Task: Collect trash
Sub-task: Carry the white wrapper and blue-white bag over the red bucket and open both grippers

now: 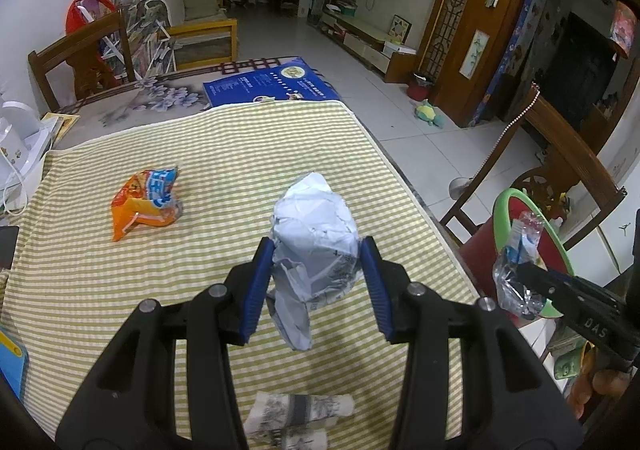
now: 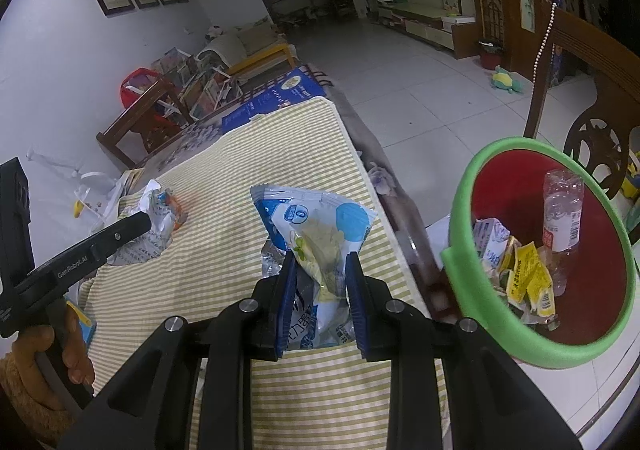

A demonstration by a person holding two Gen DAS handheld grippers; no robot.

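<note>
My left gripper point(image 1: 318, 250) is shut on a crumpled white paper ball point(image 1: 316, 226) and holds it above the striped tablecloth point(image 1: 120, 290). An orange snack bag point(image 1: 146, 201) lies on the cloth to its left. My right gripper point(image 2: 320, 262) is shut on a blue and white plastic wrapper point(image 2: 316, 226), held near the table's right edge. The red bin with a green rim point(image 2: 472, 209) stands to its right and holds a clear bottle point(image 2: 562, 217) and yellow wrappers point(image 2: 524, 270). In the left wrist view the right gripper point(image 1: 520, 270) holds the wrapper point(image 1: 516, 250) in front of the bin point(image 1: 504, 201).
A rolled printed paper point(image 1: 300, 410) lies on the cloth under my left gripper. A blue booklet point(image 1: 268, 83) lies at the table's far end. Wooden chairs stand at the far left point(image 1: 80, 53) and behind the bin point(image 2: 592, 61). White items point(image 1: 20, 145) sit at the left edge.
</note>
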